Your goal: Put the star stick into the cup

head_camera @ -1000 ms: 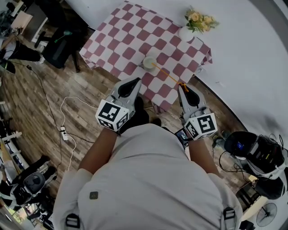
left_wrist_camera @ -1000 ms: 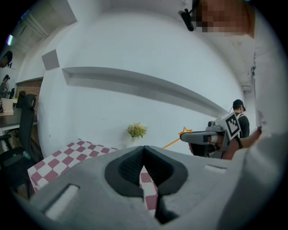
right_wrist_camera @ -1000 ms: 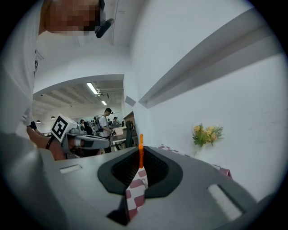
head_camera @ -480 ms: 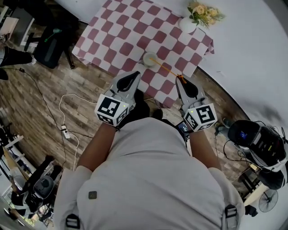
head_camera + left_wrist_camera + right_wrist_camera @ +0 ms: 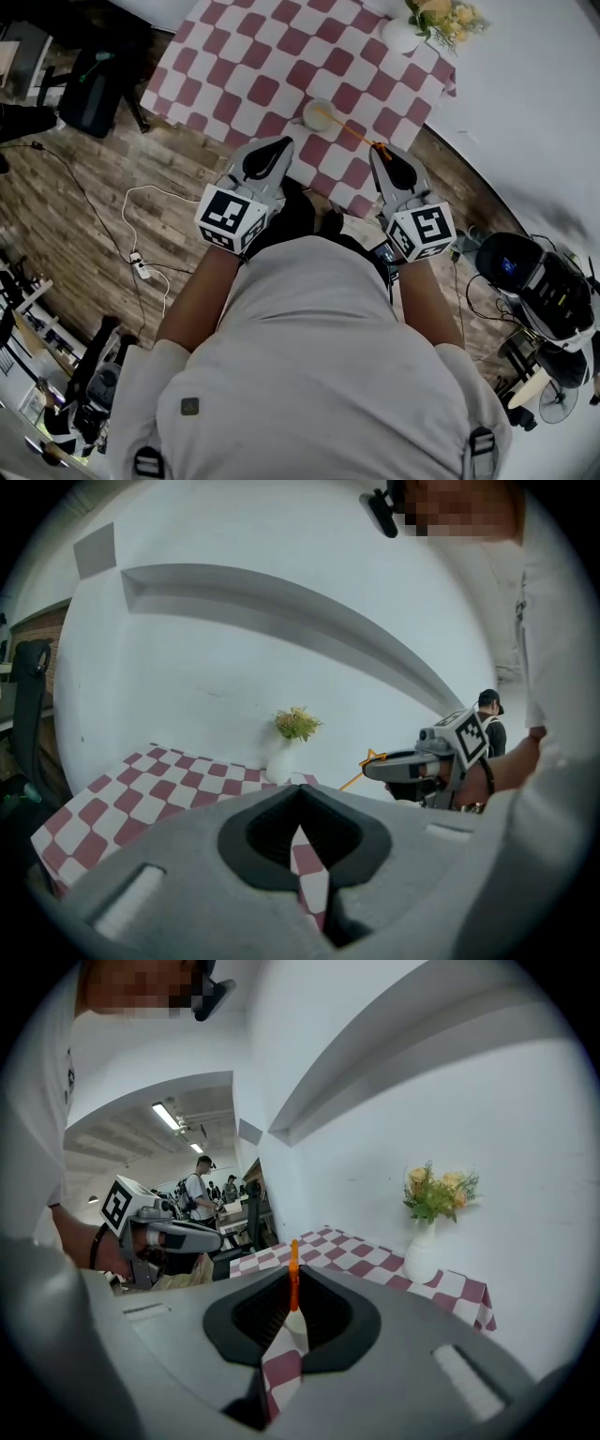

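An orange star stick is gripped near its star end by my right gripper, which is shut on it. The stick's far end reaches the rim of the white cup on the red-and-white checked table. In the right gripper view the stick stands upright between the jaws, the cup just beyond. My left gripper hovers at the table's near edge, left of the cup, shut and empty, with only cloth showing past its jaws.
A white vase of yellow flowers stands at the table's far right corner. A white cable and power strip lie on the wooden floor at left. Nearby are a black chair and, at the right, dark gear.
Both grippers have sunk and moved forward toward the table's near edge. The stick stays in the right gripper, its far end still at the cup.
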Action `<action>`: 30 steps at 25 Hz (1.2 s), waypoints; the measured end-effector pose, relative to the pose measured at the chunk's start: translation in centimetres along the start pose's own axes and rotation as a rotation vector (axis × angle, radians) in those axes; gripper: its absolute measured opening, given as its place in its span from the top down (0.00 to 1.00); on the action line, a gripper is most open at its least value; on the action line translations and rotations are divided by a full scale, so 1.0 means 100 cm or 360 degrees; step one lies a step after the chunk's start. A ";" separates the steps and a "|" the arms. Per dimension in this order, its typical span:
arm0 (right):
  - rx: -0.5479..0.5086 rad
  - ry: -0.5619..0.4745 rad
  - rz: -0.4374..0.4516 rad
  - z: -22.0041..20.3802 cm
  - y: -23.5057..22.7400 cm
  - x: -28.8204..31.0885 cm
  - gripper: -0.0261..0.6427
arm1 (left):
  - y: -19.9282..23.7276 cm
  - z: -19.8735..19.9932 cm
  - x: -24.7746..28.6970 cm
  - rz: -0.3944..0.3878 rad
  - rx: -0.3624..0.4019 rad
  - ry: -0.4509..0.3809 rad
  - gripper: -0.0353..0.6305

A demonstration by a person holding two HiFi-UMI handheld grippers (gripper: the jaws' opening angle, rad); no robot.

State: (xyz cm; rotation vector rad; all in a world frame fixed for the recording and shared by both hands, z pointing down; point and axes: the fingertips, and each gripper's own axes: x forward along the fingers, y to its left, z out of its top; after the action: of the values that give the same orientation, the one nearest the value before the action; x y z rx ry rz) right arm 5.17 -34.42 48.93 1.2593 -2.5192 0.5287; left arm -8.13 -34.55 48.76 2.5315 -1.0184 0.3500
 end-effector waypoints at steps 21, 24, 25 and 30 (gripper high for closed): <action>-0.0035 0.0297 0.0021 -0.059 -0.007 0.066 0.92 | 0.030 -0.027 0.026 -0.0082 -0.0054 0.0128 0.94; -0.0029 0.0325 0.0027 -0.067 -0.010 0.073 0.92 | 0.032 -0.030 0.026 -0.0077 -0.0066 0.0139 0.94; -0.0028 0.0336 0.0027 -0.069 -0.010 0.075 0.92 | 0.032 -0.031 0.026 -0.0075 -0.0067 0.0141 0.94; -0.0035 0.0372 0.0022 -0.077 -0.013 0.078 0.89 | 0.035 -0.032 0.025 -0.0059 -0.0073 0.0141 0.94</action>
State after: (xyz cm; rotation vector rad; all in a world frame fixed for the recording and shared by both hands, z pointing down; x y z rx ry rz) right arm 2.30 -37.30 59.22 1.1029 -2.3345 0.6112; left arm -9.08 -36.98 53.48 2.4671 -0.9348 0.4193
